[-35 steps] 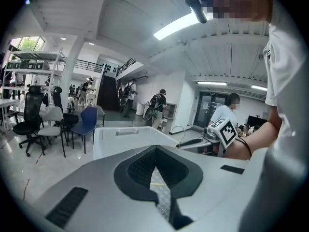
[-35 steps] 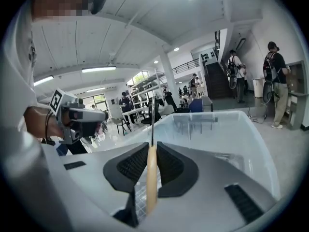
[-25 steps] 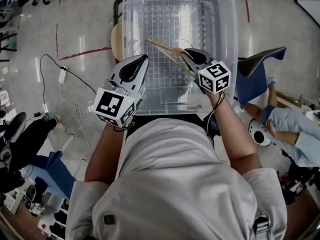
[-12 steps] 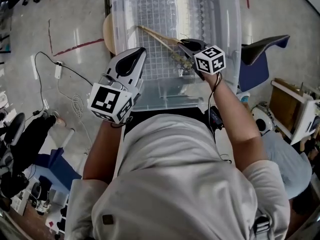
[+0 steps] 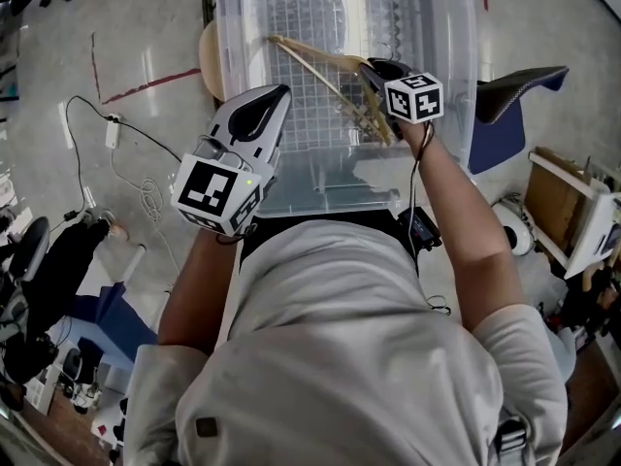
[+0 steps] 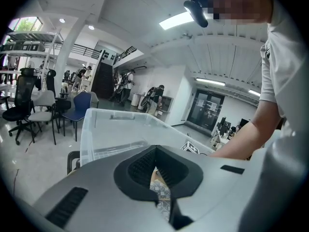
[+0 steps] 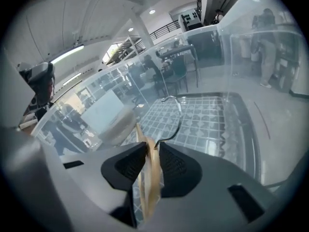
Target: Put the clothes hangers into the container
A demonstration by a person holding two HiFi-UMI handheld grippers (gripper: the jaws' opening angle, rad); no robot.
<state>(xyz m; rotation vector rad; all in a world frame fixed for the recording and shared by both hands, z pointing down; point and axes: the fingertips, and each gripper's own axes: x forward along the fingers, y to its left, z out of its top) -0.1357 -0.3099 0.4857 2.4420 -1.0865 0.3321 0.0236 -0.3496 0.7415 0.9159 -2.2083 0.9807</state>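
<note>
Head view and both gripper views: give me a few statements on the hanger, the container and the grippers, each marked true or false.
1. The wooden hanger is within the walls of the clear container. True.
2. The right gripper has nothing between its jaws. False: the wooden hanger stands between them, and they are opening.
3. The left gripper holds a second hanger. False: its jaws are together on nothing, and it is outside the clear container, at its near left corner.
4. The wooden hanger has a metal hook. True.
5. The clear container has a lid on it. False: its top is open.
</note>
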